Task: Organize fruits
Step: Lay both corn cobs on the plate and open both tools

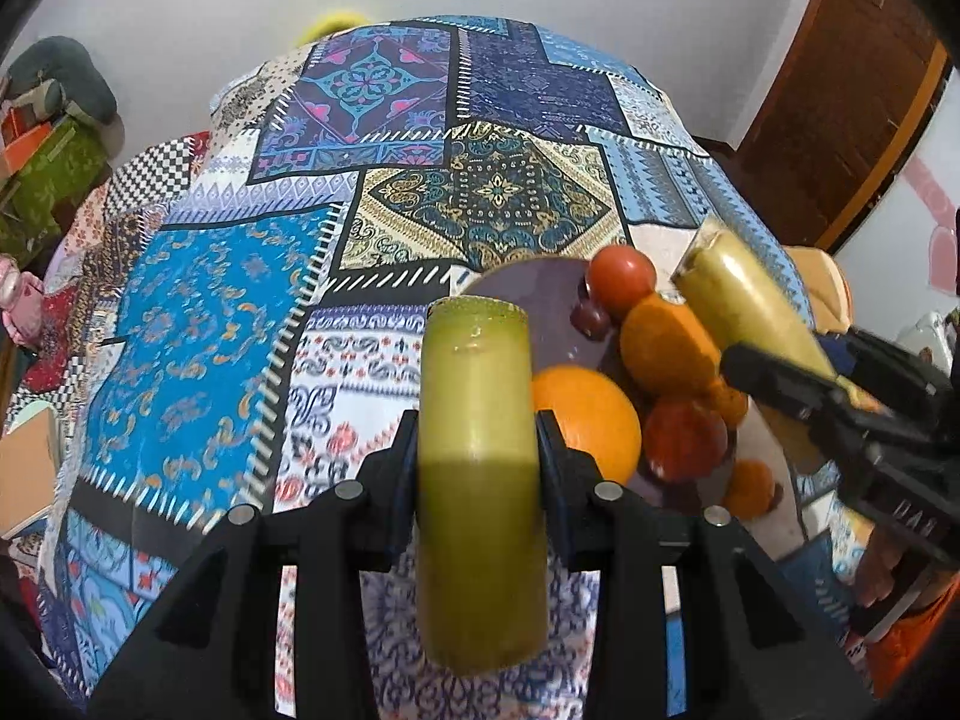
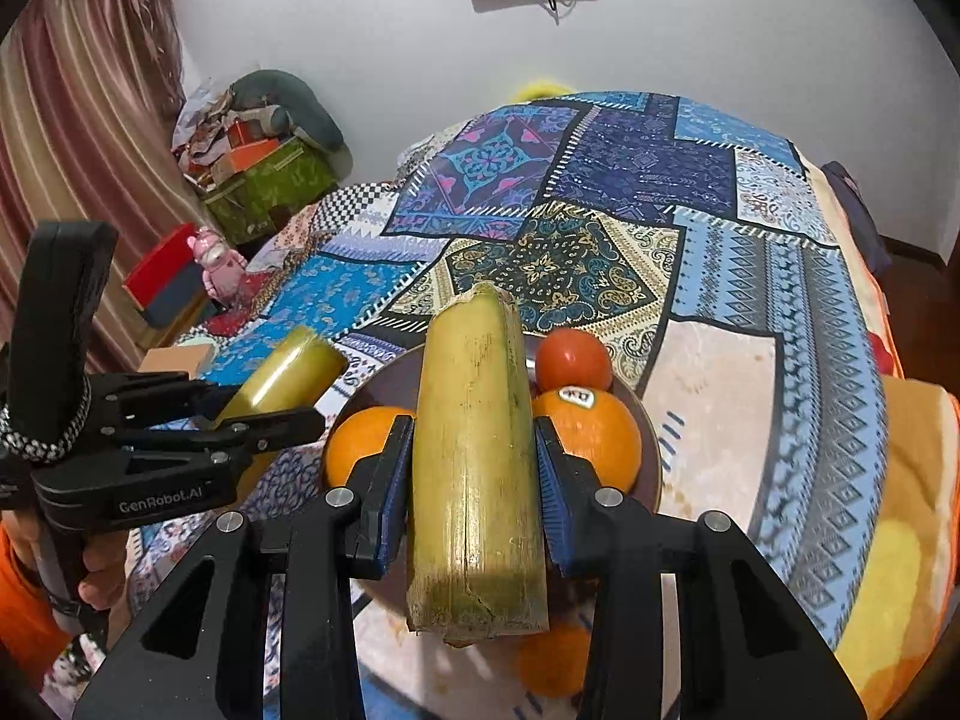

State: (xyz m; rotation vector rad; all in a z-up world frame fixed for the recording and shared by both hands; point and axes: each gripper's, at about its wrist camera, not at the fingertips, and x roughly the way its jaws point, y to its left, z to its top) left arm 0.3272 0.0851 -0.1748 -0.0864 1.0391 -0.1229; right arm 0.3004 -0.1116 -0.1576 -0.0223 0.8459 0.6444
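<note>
Two cane pieces [image 1: 477, 468] [image 2: 477, 468], two oranges [image 2: 591, 435], one tomato [image 2: 573, 360].

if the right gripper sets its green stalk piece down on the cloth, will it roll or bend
The stalk piece looks woody and straight in the right gripper, so probably stiff. Its round sides could let it roll if laid flat. The cut ends look uneven, so standing it upright seems tippy.

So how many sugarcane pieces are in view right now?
2. One sugarcane piece is clamped in the left gripper, beside the plate; the other sugarcane piece is clamped in the right gripper, above the plate's fruit. More could be hidden.
</note>
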